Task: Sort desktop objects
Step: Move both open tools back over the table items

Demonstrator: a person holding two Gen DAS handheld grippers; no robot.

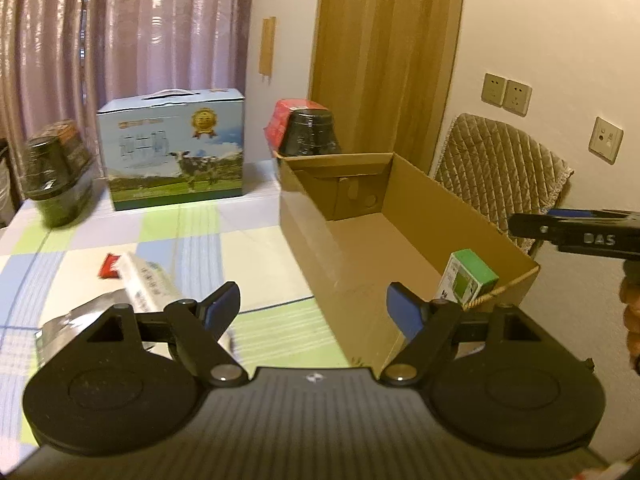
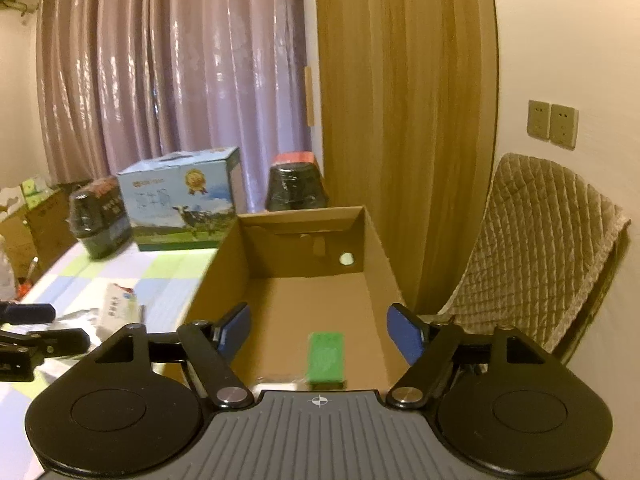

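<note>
Black left gripper (image 1: 312,312) (blue pads (image 1: 404,312), round silver screws (image 1: 224,372)).

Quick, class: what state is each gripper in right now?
Left gripper: open, holding nothing.
Right gripper: open, empty, above the cardboard box.

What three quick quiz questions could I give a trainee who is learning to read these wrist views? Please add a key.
1. True or false: the green carton lies inside the open cardboard box.
2. What is between the fingers of the right gripper? A) a white packet B) nothing C) a red wrapper
3. Which printed animal appears on the blue carry box standing on the checked tablecloth?

Key:
1. True; it sits at the box's near end.
2. B; the jaws stand wide apart over the box, with the carton below them.
3. A cow.
</note>
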